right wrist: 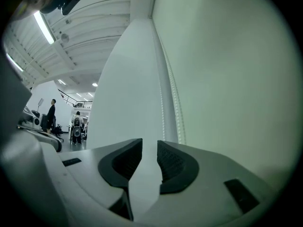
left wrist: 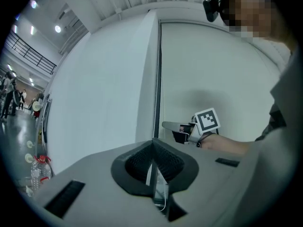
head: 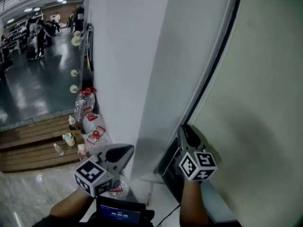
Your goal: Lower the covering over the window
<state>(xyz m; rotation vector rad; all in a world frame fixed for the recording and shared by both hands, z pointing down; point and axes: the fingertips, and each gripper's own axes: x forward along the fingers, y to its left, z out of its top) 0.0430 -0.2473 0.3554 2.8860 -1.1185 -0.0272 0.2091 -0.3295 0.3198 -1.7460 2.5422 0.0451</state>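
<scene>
We stand close to the window, and the covering (head: 255,103), a pale roller shade, fills the right side of the head view. It hangs down past both grippers, so where its bottom edge lies we cannot tell. Along the covering's left edge runs a dark frame strip, and just beside it hangs the bead chain (head: 214,56). In the right gripper view the chain shows as two beaded strands.

We hold the right gripper (head: 183,132) level near the foot of that left edge, with its tips toward the dark strip. Its jaws stand clearly apart with nothing between them. The bead chain (right wrist: 176,103) hangs just beyond the gap, slightly to the right, and touches neither pad.

The left gripper (head: 128,150) points level at the white pillar (head: 128,56) to the left of the window, well apart from the chain. Its jaws are pressed together, and we cannot make out anything gripped in them.

At the pillar's foot on the left, water bottles (head: 85,103) with red caps stand against the wall.
</scene>
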